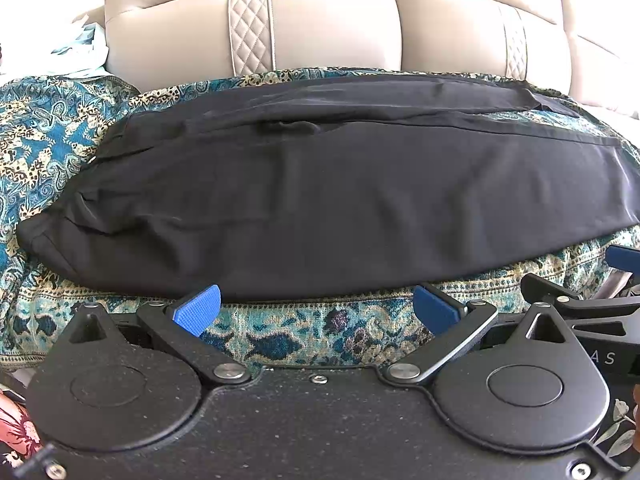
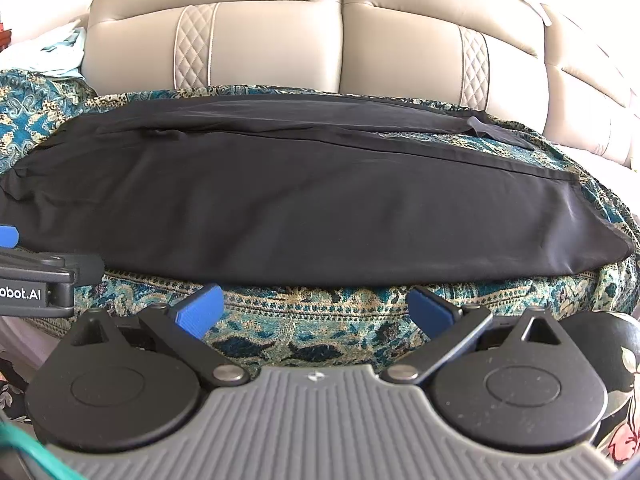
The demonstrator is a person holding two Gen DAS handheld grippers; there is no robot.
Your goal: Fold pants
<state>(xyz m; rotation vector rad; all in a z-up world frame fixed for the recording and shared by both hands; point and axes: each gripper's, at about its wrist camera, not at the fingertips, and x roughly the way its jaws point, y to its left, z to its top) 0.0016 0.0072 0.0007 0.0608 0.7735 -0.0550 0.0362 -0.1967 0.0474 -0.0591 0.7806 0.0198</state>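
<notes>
Black pants lie lengthwise across a sofa seat, one leg laid over the other, on a teal patterned throw. In the right wrist view the same pants stretch from the left edge to a hem at the right. My left gripper is open just short of the pants' near edge, blue pads wide apart, nothing between them. My right gripper is also open at the near edge, empty. Each gripper shows at the side of the other's view.
Beige leather sofa backrest with quilted strips rises behind the pants. Pale cloth is piled at the far left of the sofa. The throw's front border hangs over the seat edge below the grippers. Floral fabric shows at the lower corners.
</notes>
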